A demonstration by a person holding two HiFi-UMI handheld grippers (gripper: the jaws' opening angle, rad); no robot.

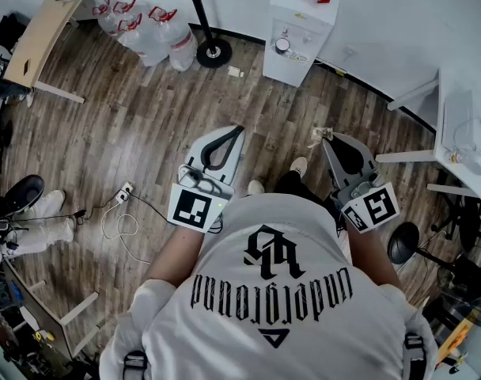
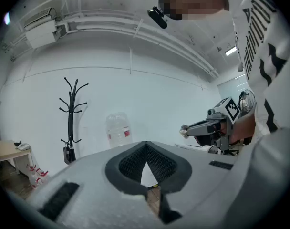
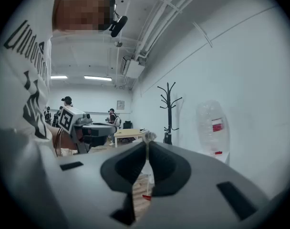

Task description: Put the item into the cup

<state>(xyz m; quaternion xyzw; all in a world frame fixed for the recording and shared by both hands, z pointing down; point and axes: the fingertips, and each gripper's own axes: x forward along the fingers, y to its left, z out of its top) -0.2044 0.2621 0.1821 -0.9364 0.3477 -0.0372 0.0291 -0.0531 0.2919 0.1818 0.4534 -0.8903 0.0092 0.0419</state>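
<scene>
White T-shirt (image 1: 288, 291): fills the lower head view. Both forearms reach forward from it over the wooden floor (image 1: 145, 125).
Right gripper (image 1: 326, 138): held level, jaws pressed together and pinching the item at their very tips.
Item (image 1: 320, 133): small, pale and crumpled. It sticks out just past the right jaw tips, touching both pads, straight ahead along that gripper's long axis. The right gripper view shows it sitting on top of the closed seam.
Left gripper (image 1: 239, 131): held level, jaws closed tip to tip with nothing between them. It sits beside the right gripper and well apart from the item.
Nearer hand: the right one, since it holds the item.
Cup: not visible in any view, so its direction from the right gripper cannot be told.
Ahead: a water dispenser (image 1: 300, 30) and a coat stand (image 1: 205, 22) against the wall.
Coming move (judgement): find the cup, bring the right jaw tips over its mouth, then spread them.
Risk (judgement): the grip is only at the tips, so the light item could slip out on the way.
</scene>
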